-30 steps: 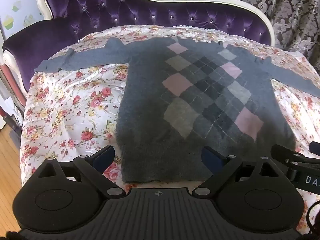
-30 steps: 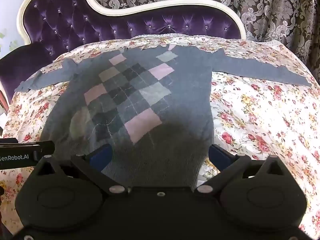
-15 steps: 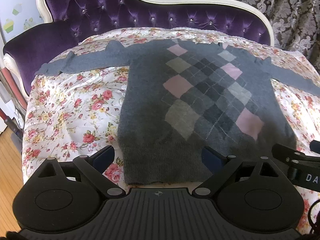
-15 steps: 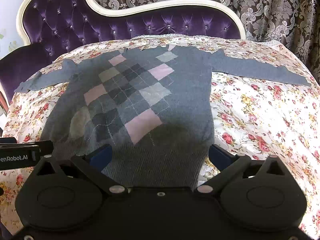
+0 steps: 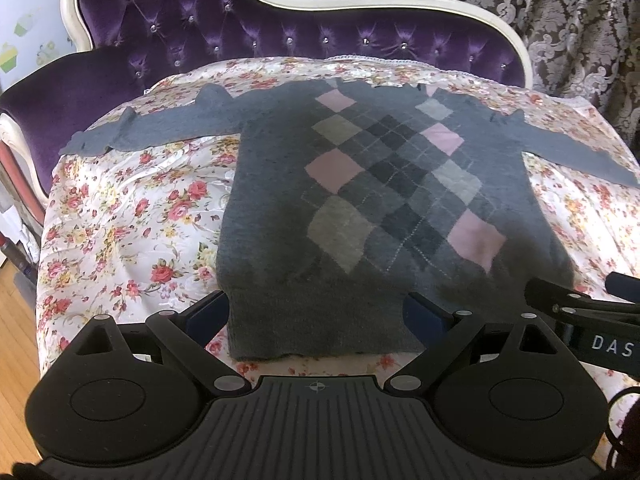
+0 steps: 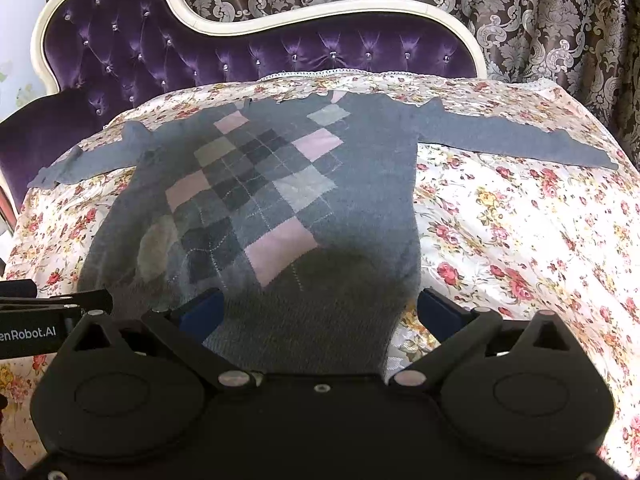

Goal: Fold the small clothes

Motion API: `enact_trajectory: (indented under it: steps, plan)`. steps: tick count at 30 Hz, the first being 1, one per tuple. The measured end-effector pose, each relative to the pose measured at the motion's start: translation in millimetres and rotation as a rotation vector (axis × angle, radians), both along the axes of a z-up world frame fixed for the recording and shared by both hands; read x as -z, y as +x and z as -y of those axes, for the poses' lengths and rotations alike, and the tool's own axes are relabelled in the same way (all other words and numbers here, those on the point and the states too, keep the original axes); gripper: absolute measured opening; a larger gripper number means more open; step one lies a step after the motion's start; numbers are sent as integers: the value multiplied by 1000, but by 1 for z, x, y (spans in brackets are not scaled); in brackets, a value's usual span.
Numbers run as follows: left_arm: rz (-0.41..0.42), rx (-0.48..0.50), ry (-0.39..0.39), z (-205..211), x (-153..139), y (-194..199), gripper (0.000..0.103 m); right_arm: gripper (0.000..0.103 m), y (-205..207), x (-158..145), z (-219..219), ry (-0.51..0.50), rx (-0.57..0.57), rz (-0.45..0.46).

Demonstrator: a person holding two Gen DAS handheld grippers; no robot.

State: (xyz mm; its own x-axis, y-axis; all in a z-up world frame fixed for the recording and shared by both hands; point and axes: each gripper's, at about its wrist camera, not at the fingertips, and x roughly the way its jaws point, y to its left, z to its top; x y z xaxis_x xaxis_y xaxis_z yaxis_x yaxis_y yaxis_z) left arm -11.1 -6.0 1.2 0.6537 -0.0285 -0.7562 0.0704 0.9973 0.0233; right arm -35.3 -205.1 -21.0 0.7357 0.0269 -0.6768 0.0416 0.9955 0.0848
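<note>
A grey argyle sweater (image 5: 360, 200) lies flat, sleeves spread, on a floral bedspread (image 5: 120, 220). My left gripper (image 5: 316, 316) and right gripper (image 6: 320, 312) sit at its near hem, jaws wide apart, each straddling a hem corner and gripping nothing.

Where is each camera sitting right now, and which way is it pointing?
Left wrist: on the left gripper, near the sweater's hem, looking toward the purple sofa back; its blue-padded fingers spread open, the right gripper's side at the right edge.
Right wrist: on the right gripper, over the hem's right part, facing the same way; open fingers, the left gripper's side at the left edge.
Shared: sweater lying flat, sleeves spread, on the flowered cover, sofa back, curtain.
</note>
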Motion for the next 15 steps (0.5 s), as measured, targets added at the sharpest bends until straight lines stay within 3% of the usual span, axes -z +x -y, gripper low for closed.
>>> enact_trajectory:
  steps: [15]
  plan:
    - [0, -12, -1, -2, 1, -3, 95, 102, -5, 1, 2, -3, -1, -6]
